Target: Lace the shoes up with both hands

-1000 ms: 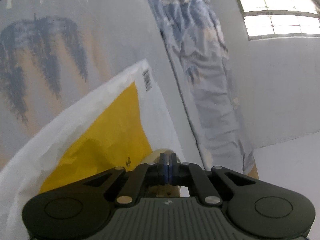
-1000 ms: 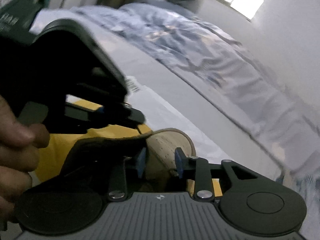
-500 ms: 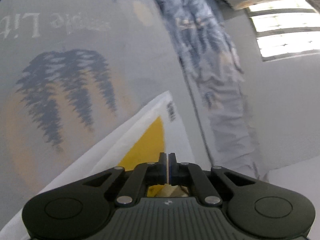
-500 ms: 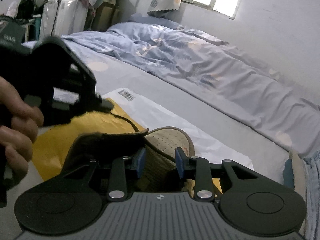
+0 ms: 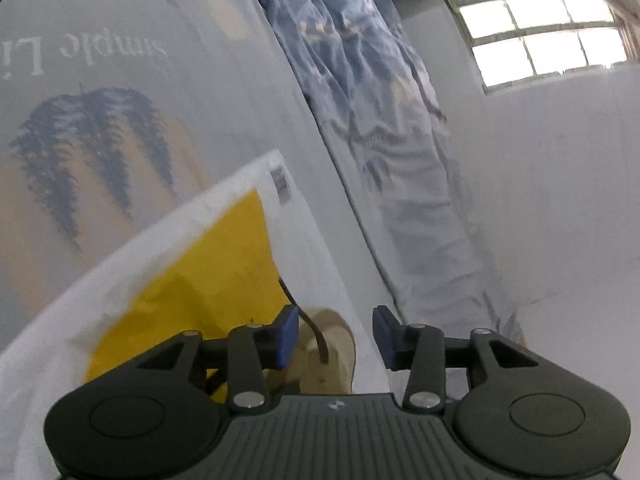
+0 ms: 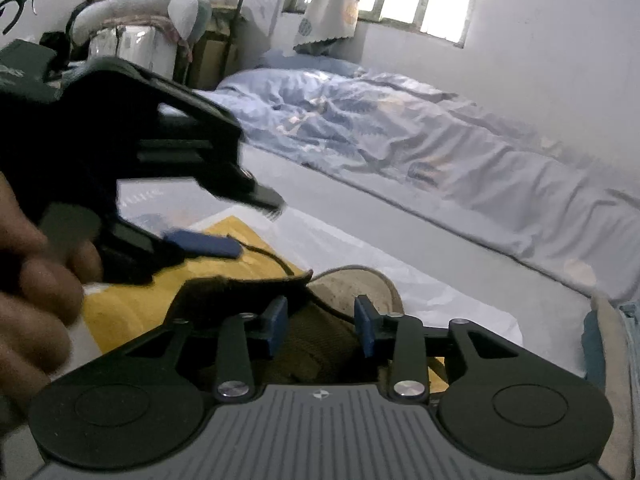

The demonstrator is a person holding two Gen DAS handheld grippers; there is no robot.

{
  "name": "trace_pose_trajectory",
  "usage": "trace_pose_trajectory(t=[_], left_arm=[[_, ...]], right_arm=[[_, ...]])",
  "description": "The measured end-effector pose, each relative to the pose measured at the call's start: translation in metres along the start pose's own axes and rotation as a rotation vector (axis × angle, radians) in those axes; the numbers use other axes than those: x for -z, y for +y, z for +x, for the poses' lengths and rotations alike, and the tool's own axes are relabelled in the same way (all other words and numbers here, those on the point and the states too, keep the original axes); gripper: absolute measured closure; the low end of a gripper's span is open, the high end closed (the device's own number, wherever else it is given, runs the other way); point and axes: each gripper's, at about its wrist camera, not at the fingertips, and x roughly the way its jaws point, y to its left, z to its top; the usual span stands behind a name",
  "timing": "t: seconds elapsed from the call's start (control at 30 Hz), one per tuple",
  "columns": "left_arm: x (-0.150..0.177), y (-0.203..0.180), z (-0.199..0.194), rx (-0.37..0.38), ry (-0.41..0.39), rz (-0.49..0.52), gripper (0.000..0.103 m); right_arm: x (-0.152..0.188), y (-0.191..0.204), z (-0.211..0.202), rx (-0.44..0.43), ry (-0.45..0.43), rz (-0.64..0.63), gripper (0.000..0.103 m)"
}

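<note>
**Both claws spread over the shoe**

The tan canvas shoe lies on a yellow-and-white plastic bag on the bed. The left claw, tilted downward, has just been opening, its thin dark lace loose between the blue pads. The right claw, also just widening, straddles the shoe's tongue without pinching.

Each camera sits low behind its own black two-finger gripper, looking forward and slightly down along the jaws. The left wrist view is rolled, with the barred window at 1 o'clock. The right wrist view is nearer level, the window at 12 o'clock. Both closely share the tan canvas shoe, the yellow-and-white plastic mailer bag and the rumpled blue duvet.
</note>
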Motion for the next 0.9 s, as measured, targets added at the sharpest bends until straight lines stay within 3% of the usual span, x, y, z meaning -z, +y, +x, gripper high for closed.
trace_pose_trajectory(t=[0.1,0.37,0.43,0.57,0.8,0.9], left_arm=[[0.007,0.0,0.004,-0.007,0.024,-0.001,0.064],[0.01,0.007,0.011,-0.024,0.059,-0.014,0.07],[0.01,0.006,0.011,-0.026,0.062,-0.001,0.079],[0.012,0.004,0.014,-0.027,0.076,0.014,0.086],[0.014,0.004,0.015,-0.029,0.073,0.019,0.091],[0.014,0.005,0.014,-0.027,0.067,0.015,0.101]], right_arm=[[-0.001,-0.004,-0.004,0.028,-0.011,0.028,0.052],[-0.002,-0.015,-0.011,0.12,0.026,0.116,0.044],[-0.001,-0.018,-0.009,0.166,0.051,0.145,0.044],[0.001,-0.016,-0.009,0.328,0.071,0.145,0.026],[0.007,-0.016,-0.013,0.267,0.085,0.16,0.026],[0.01,-0.016,-0.008,0.262,0.112,0.17,0.026]])
